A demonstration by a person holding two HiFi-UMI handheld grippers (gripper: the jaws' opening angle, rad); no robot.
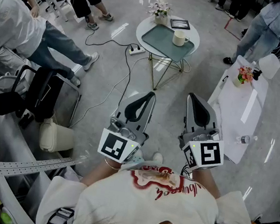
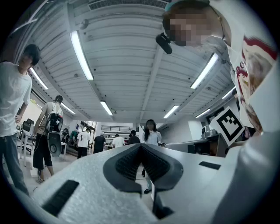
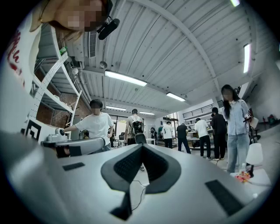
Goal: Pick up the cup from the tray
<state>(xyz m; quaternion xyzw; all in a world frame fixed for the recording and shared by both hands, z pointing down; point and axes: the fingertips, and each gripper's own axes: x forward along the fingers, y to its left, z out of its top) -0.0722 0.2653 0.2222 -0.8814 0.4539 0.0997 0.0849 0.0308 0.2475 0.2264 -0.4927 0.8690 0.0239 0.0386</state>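
A white cup [image 1: 180, 38] stands upright on the right part of a grey-green tray [image 1: 162, 39], which lies on a small round white table [image 1: 145, 28] far ahead in the head view. My left gripper [image 1: 151, 94] and right gripper [image 1: 191, 96] are held side by side near my chest, well short of the table, and point toward it. Both are shut with nothing between their jaws. The left gripper view shows its jaw tips meeting [image 2: 141, 145], and the right gripper view shows the same [image 3: 142, 145]. Both gripper views look up at ceiling and people; neither shows the cup.
A flower pot [image 1: 161, 12] and a dark tablet [image 1: 180, 23] share the round table. A white rectangular table [image 1: 237, 111] with flowers [image 1: 245, 74] and a bottle [image 1: 246, 140] stands at the right. A power strip [image 1: 136, 50] with cables lies on the floor. Several people stand around.
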